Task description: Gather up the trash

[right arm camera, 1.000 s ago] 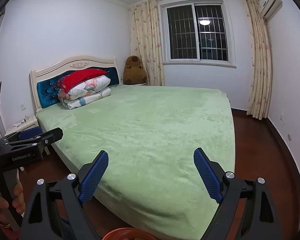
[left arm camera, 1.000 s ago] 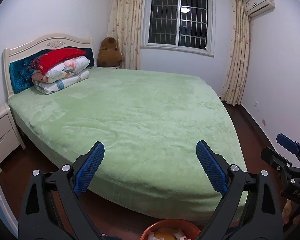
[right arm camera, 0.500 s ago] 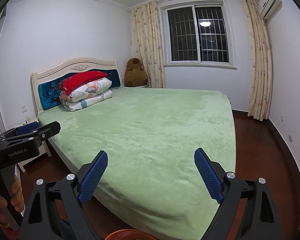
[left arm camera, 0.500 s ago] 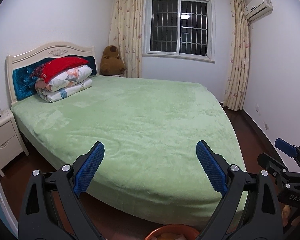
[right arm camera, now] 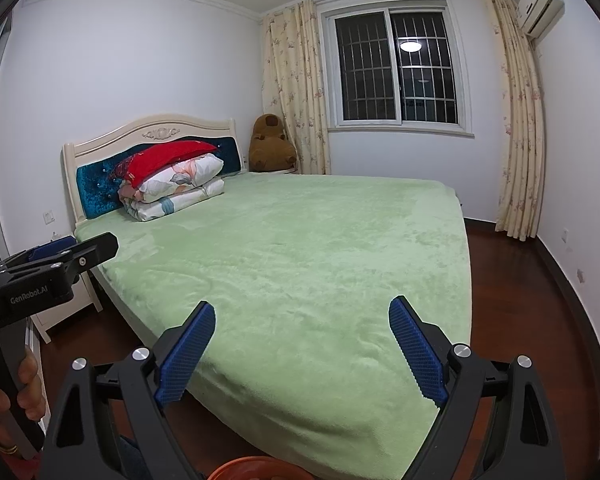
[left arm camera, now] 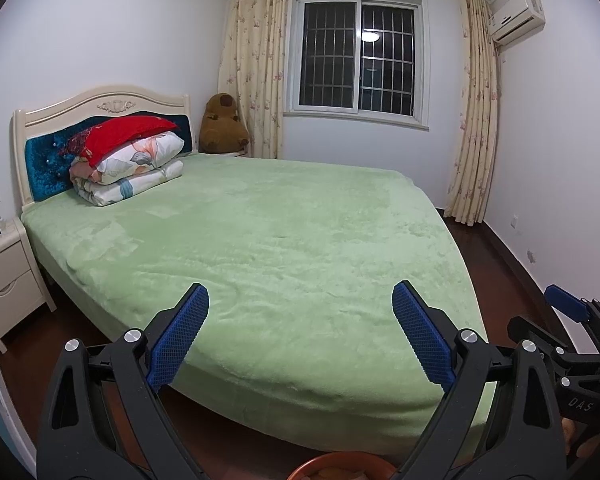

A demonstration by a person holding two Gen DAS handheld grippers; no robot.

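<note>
My left gripper (left arm camera: 300,300) is open and empty, held above the foot of a bed with a green blanket (left arm camera: 284,240). My right gripper (right arm camera: 302,314) is open and empty too, beside the left one, and shows at the right edge of the left wrist view (left arm camera: 572,320). An orange bin (left arm camera: 342,466) with pale scraps inside sits on the floor just below both grippers; its rim also shows in the right wrist view (right arm camera: 256,469). No loose trash shows on the bed or floor.
Folded quilts and a red pillow (left arm camera: 128,160) lie by the headboard. A brown plush toy (left arm camera: 222,124) sits in the far corner. A white nightstand (left arm camera: 4,280) stands left of the bed. Dark wood floor (right arm camera: 532,300) runs along the right wall.
Both grippers have tilted upward. The room has slid down in both views, and the orange bin has sunk toward the bottom edge. The jaws stay open.
</note>
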